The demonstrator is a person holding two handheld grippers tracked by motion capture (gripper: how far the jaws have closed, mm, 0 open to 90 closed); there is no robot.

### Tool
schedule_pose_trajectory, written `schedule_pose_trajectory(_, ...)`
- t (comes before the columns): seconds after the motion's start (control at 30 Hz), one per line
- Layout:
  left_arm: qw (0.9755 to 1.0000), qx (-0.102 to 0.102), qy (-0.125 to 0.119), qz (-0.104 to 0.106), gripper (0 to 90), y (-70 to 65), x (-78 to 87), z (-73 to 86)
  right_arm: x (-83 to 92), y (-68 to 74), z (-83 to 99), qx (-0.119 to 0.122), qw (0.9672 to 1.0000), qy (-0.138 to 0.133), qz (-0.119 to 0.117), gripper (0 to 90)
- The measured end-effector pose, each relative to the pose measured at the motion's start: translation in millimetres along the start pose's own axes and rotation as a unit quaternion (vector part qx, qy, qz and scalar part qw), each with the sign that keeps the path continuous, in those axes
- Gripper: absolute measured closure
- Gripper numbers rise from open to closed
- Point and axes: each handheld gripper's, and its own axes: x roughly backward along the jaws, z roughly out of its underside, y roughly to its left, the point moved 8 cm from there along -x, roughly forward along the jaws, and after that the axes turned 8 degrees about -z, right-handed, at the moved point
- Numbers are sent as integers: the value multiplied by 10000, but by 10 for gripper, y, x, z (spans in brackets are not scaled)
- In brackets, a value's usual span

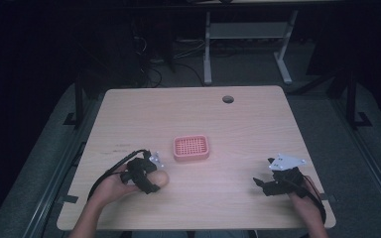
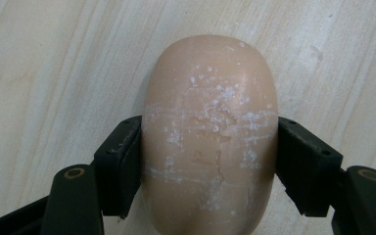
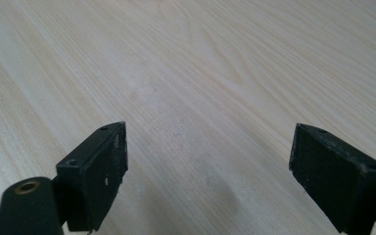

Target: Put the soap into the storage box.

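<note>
A smooth tan oval bar, like a soap (image 2: 209, 132), with white flecks on its top lies on the wooden table (image 1: 238, 124). My left gripper (image 2: 209, 164) is shut on it, one black pad against each long side. From the high view the soap (image 1: 161, 179) pokes out to the right of my left gripper (image 1: 151, 179) at the table's front left. My right gripper (image 1: 261, 185) rests near the front right, and in the right gripper view it (image 3: 209, 161) is open over bare wood.
A pink perforated tray (image 1: 191, 147) sits at the table's middle, just beyond and right of the soap. A round cable hole (image 1: 227, 99) is near the far edge. Desk legs and cables stand on the dark floor behind.
</note>
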Motion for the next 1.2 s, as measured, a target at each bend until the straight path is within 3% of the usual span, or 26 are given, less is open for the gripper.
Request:
schedule_pose_trajectory(0.57,9999,45,-105,67,320,24,61,-44,12,11,-5,-35,10000,-24,-1,138)
schedule_pose_trajectory(1.2,9998,12,-181,123,320,98,98,-221,14,13,-15,-42,10000,-71,-29,138)
